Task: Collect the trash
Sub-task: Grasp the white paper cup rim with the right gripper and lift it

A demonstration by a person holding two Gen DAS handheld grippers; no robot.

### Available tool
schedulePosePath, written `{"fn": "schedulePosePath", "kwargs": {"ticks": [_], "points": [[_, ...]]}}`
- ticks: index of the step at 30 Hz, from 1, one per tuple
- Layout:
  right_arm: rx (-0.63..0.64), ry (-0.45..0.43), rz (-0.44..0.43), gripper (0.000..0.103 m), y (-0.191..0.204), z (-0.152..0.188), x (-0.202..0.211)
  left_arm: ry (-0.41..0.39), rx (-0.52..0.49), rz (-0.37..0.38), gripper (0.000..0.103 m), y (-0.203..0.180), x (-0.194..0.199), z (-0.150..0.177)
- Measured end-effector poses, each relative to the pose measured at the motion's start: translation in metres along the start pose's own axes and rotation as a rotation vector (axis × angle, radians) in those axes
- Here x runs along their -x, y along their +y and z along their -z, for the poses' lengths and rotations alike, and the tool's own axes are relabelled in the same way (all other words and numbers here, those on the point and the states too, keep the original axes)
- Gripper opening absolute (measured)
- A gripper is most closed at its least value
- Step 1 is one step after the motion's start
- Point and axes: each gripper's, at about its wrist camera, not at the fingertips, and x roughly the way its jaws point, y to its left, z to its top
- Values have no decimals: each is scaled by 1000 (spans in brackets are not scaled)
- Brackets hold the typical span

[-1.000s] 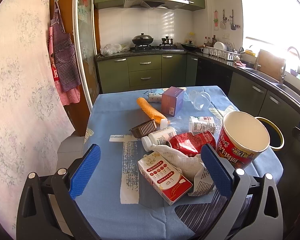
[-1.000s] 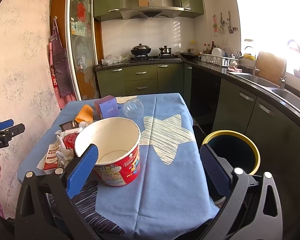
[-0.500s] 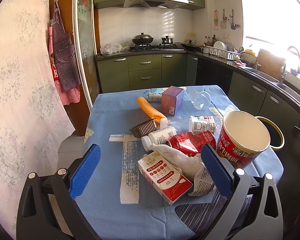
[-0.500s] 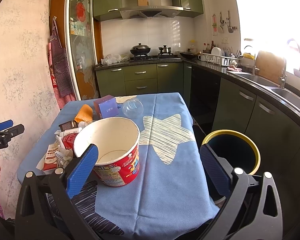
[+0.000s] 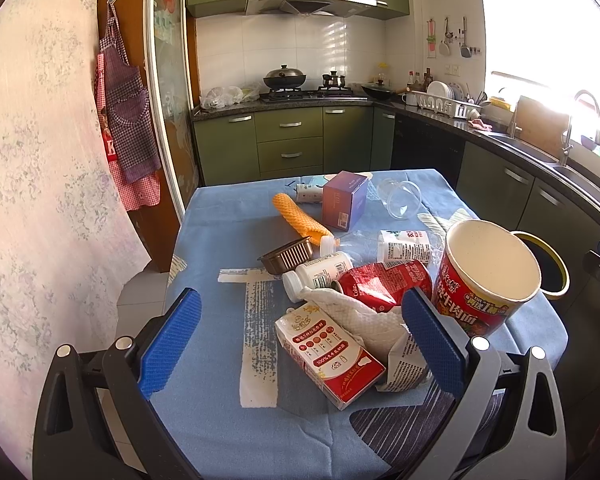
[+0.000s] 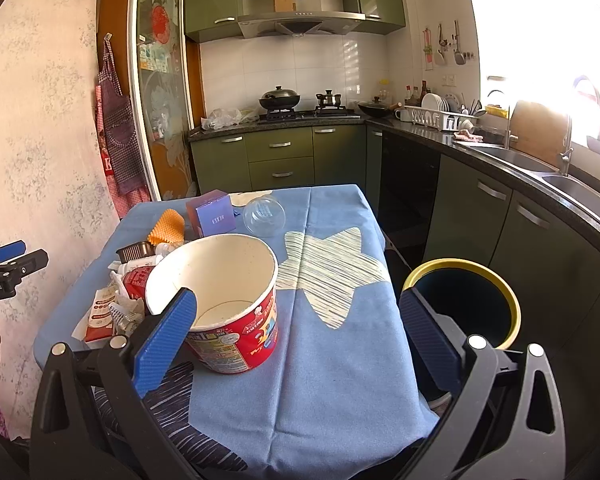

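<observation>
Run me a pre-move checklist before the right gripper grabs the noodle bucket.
1. Right gripper open, holding nothing: ok.
2. Left gripper open, holding nothing: ok.
3. Noodle bucket upright on the table: ok.
4. Bucket between the right gripper's fingers: not ok, it sits left of centre, partly behind one finger.
5. Trash bin open beside the table: ok.
6. Bucket fully empty: cannot tell.

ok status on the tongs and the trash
Left tongs open, right tongs open, both empty. Noodle cup upright on table. Bin beside table, path clear.
</observation>
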Motion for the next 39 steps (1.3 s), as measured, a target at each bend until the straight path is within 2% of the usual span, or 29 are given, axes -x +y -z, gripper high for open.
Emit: {"fn": "schedulePosePath", "kwargs": {"ticks": [13, 18, 24, 28, 31, 32, 33, 35, 39], "points": [[9, 16, -2, 97, -2, -3, -8, 23, -4, -8, 99, 4, -10, -2], [55, 16, -39, 97, 1, -26, -14, 35, 13, -2, 99, 21, -26, -21], [91, 50, -90, 97, -1, -69, -39, 28, 63, -39, 99, 48, -62, -55], [136, 178, -167, 97, 9, -83, -69, 35, 74, -47, 99, 56, -85, -70], [174, 327, -157, 95, 16, -83, -106, 48, 73, -31, 99, 58, -102, -77], [180, 377, -157, 88, 17, -82, -117, 55, 70, -22, 99, 58, -108, -78], [184, 426, -159, 76, 18, -79, -127, 59, 66, -15, 99, 56, -113, -79], [189, 515, -163, 65, 20, -71, -145, 67, 55, -7, 99, 53, -123, -80], [225, 658, -153, 53, 25, -56, -171, 74, 39, 10, 99, 49, -139, -81]]}}
